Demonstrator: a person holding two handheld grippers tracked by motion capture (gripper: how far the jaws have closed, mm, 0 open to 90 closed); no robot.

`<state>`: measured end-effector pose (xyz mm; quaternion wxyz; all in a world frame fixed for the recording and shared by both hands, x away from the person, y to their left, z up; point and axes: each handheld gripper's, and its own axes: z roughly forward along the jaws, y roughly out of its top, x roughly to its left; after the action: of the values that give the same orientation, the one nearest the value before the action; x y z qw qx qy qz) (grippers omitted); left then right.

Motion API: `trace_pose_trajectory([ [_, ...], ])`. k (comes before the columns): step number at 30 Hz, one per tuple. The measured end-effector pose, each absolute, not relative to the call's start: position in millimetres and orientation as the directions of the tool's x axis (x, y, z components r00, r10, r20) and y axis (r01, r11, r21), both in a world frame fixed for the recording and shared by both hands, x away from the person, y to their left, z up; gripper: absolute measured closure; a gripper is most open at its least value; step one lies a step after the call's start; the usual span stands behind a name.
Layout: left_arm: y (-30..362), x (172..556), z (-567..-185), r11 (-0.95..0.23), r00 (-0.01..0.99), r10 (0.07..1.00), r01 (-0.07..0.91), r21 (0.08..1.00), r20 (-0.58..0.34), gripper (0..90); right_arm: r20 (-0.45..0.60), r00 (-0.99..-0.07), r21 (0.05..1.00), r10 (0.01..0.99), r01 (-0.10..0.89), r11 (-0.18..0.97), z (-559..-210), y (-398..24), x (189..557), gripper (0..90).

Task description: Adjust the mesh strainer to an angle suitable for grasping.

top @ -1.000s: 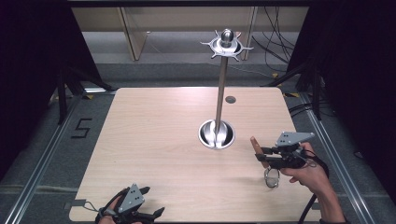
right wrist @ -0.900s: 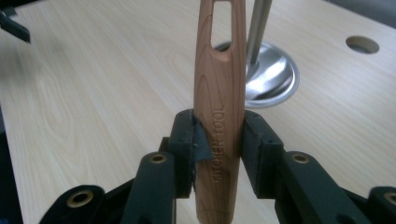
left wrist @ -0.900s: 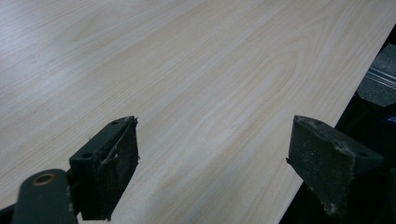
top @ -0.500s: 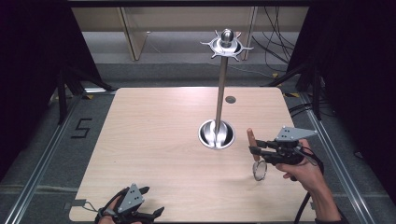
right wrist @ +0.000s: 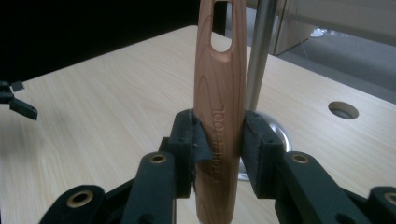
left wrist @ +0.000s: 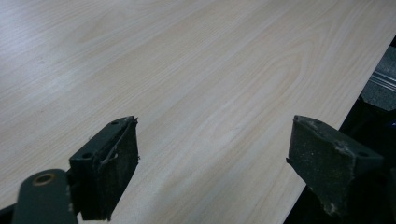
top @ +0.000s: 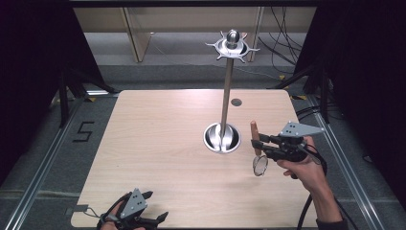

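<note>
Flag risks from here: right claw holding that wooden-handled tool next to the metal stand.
1. The right claw pinches the smooth wooden-handled kitchen tool with a round wire head on its handle only; the hanging head could make it swing or slip.
2. The tall steel stand with a hooked top ring is close beside it; a knock may tip it.

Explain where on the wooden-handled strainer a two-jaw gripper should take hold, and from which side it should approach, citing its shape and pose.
Grip the strainer on its wooden handle, midway, as the right gripper does. The handle is flat-sided and stands upright with the mesh ring hanging below, so come in level from the side, one pad on each narrow edge. That probably leaves the hanging hole free for the stand.
</note>
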<state>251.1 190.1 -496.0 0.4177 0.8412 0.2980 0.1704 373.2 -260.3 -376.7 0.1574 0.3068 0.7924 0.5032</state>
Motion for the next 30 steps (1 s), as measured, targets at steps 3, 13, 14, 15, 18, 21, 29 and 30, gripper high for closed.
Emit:
trace_pose_trajectory([
  [3,188.8,248.5,-496.8,-0.444,0.744,0.668,0.403,0.801,-0.004,15.5,0.055,-0.751,0.905,0.659,0.316,0.284,-370.3,-257.8,375.7,68.3],
  [13,188.9,248.3,-496.9,-0.444,0.746,0.666,0.403,0.8,-0.006,15.5,0.039,-0.726,0.939,0.687,0.262,0.223,-344.2,-248.5,380.5,68.3],
  [14,188.9,248.4,-496.9,-0.443,0.747,0.665,0.402,0.801,-0.006,15.5,0.044,-0.723,0.94,0.689,0.264,0.217,-342.3,-247.8,380.9,68.3],
  [15,188.9,248.4,-496.9,-0.443,0.747,0.665,0.402,0.801,-0.006,15.5,0.046,-0.708,0.946,0.704,0.257,0.197,-340.8,-245.7,381.7,68.3],
  [18,189.9,249.5,-496.6,-0.459,0.748,0.663,0.391,0.798,0.014,15.5,0.029,-0.719,0.942,0.694,0.252,0.222,-333.6,-243.1,383.8,68.2],
  [21,188.8,248.4,-497.0,-0.444,0.747,0.665,0.403,0.8,-0.007,15.5,0.027,-0.716,0.945,0.697,0.247,0.217,-329.7,-240.9,384.4,68.3],
  [29,188.8,248.9,-497.1,-0.439,0.744,0.668,0.398,0.806,-0.003,15.5,0.01,-0.71,0.952,0.704,0.222,0.21,-310.7,-235.2,387.0,68.3],
  [30,189.4,248.7,-496.6,-0.448,0.749,0.663,0.404,0.798,-0.007,15.5,0.01,-0.71,0.952,0.704,0.222,0.21,-310.7,-235.2,387.0,68.3],
])
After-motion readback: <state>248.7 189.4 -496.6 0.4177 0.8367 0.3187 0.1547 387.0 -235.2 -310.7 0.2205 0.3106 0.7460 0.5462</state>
